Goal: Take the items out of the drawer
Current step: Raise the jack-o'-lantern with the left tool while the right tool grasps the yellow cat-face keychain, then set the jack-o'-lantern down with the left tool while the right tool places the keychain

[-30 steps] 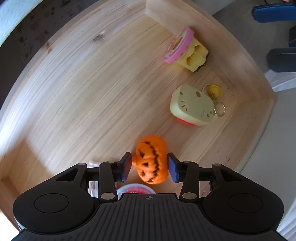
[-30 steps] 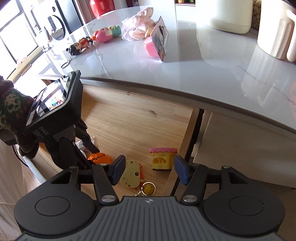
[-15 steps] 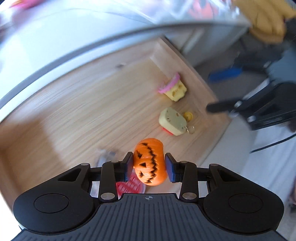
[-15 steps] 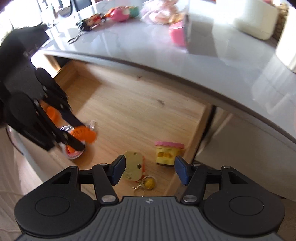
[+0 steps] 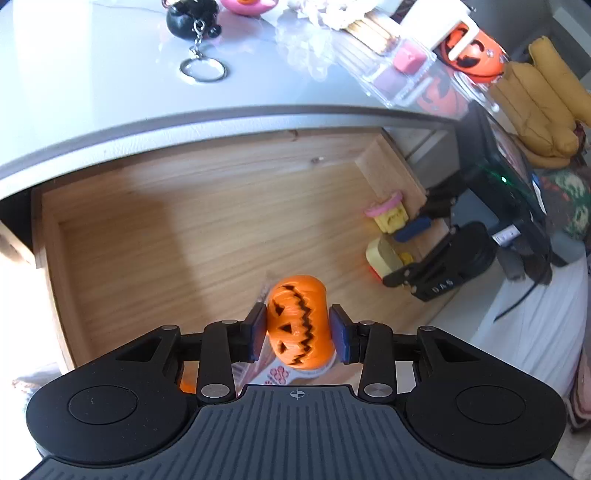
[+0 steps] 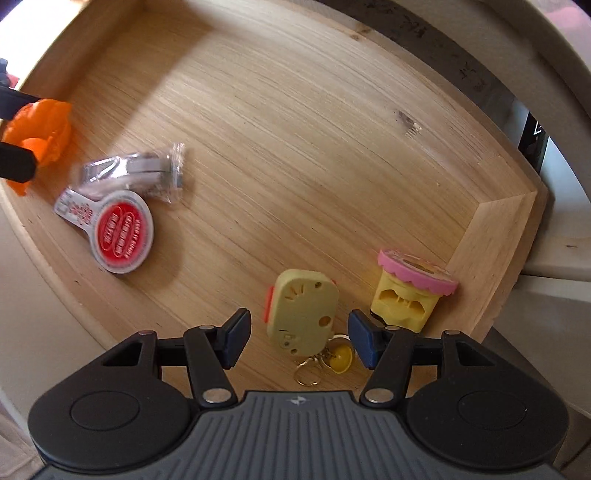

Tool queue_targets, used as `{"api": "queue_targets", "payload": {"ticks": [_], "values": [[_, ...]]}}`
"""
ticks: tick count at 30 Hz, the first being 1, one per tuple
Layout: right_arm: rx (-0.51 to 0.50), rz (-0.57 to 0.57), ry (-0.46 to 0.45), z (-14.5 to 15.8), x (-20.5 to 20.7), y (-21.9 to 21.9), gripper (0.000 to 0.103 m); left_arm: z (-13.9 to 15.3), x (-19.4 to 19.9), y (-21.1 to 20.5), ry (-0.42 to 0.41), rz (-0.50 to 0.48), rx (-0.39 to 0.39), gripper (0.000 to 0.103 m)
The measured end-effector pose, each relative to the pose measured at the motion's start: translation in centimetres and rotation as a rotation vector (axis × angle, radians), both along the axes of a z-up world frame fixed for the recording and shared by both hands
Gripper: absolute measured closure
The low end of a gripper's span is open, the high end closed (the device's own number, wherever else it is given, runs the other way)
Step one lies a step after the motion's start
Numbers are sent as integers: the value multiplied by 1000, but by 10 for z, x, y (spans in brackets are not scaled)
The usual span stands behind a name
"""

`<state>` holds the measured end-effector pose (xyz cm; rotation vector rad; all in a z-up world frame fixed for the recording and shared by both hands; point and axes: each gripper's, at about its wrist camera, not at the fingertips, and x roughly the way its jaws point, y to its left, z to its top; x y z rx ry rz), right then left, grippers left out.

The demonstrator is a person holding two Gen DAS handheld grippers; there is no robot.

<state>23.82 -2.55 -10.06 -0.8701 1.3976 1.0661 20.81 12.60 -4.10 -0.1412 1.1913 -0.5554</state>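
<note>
My left gripper (image 5: 298,334) is shut on an orange jack-o'-lantern pumpkin (image 5: 298,321), held above the open wooden drawer (image 5: 147,229). The pumpkin (image 6: 38,136) also shows at the left edge of the right wrist view. My right gripper (image 6: 297,338) points down into the drawer, open, with its fingers on either side of a pale yellow-green keychain toy (image 6: 301,314) without touching it. The toy's key ring and yellow bell (image 6: 341,356) lie just below it. A yellow toy with a pink top (image 6: 410,291) stands by the drawer's right wall.
A round red-and-white tag (image 6: 120,232) and a clear-wrapped packet (image 6: 136,173) lie at the drawer's left. The grey countertop (image 5: 110,92) above holds a black keychain (image 5: 190,18), a clear box (image 5: 391,70) and an orange pumpkin container (image 5: 476,48). A yellow plush (image 5: 543,110) sits far right.
My left gripper closed on the pumpkin and lifted it off the drawer floor, tilting up toward the countertop. My right gripper swung down into the drawer over the yellow-green toy.
</note>
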Motion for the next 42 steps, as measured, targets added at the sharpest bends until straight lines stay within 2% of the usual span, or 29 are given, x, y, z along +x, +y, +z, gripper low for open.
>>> {"api": "queue_targets", "payload": {"ticks": [2, 5, 9, 10, 11, 12, 15, 19, 21, 23, 25, 27, 29, 30, 32, 35, 39, 42], "values": [[-18, 21, -2, -1, -2, 3, 45, 2, -7, 3, -2, -3, -4, 62], [-46, 53, -18, -7, -5, 9, 44, -11, -9, 1, 0, 18, -7, 62], [-54, 40, 1, -17, -1, 14, 45, -15, -10, 10, 17, 57, -1, 62], [-60, 35, 9, -19, -1, 13, 47, -17, -10, 11, 23, 60, 1, 62], [-70, 30, 21, -23, -1, 11, 57, -18, -10, 11, 27, 60, 6, 62], [-74, 30, 37, -24, -2, 8, 61, -19, -9, 10, 30, 56, 13, 62], [-33, 36, 17, -9, -4, -4, 61, -23, -7, 3, 35, 28, 28, 62], [107, -13, 11, 41, -5, -27, 61, -18, -9, -7, 5, -28, 15, 62], [205, -41, 3, 75, -8, -32, 61, -2, -10, -2, -30, -4, -24, 62], [340, -89, -25, 118, -9, -44, 62, 36, -10, 9, -112, 41, -125, 62], [528, -143, -92, 179, 1, -62, 62, 89, -9, 20, -263, 109, -171, 62], [687, -186, -189, 233, 9, -77, 62, 141, -6, 25, -440, 180, -137, 62], [820, -216, -267, 277, 20, -87, 61, 175, 0, 23, -577, 237, -41, 62], [866, -227, -300, 291, 25, -88, 61, 184, 7, 22, -605, 259, 8, 62], [920, -271, -330, 306, 40, -83, 61, 183, 25, 22, -592, 328, 73, 62], [916, -359, -266, 284, 56, -60, 61, 162, 41, 27, -556, 396, 142, 62], [842, -374, -228, 230, 64, -26, 61, 119, 57, 45, -445, 424, 140, 62], [789, -362, -200, 200, 71, -6, 61, 95, 69, 56, -387, 446, 128, 62]]}}
